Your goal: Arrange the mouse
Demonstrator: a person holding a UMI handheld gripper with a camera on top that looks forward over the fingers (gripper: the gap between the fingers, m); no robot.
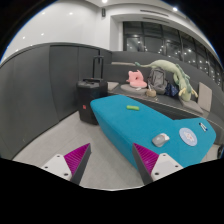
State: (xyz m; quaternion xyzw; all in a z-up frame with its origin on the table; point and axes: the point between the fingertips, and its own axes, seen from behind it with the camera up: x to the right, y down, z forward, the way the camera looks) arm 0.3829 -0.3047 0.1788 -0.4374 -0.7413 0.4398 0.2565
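Both fingers (112, 160) are seen spread well apart, with nothing held between them; each carries a magenta pad, 1 at the left (74, 158) and 1 at the right (152, 160). Pale grey floor (70, 140) is seen between and below them.

Ahead of the fingers and toward the right, a long table (130, 118) covered in a teal surface is seen running away into the room. On its near end, just beyond the right finger, a small grey object, taken to be the mouse (161, 139), is found lying on the teal top, apart from both fingers. Beside it, further right, a round white disc (187, 135) is seen resting on the table. A small yellow item (132, 107) is placed further along the table, well apart from the mouse.

At the far end of the table, a pink soft object (135, 77) and a pale green plush toy (165, 72) are piled together, and their exact contact cannot be told. A dark suitcase (90, 99) with a raised handle is stood on the floor beside the table's left edge, in front of grey wall panels (45, 85). Large windows (165, 42) are seen beyond the table, under a white ceiling.
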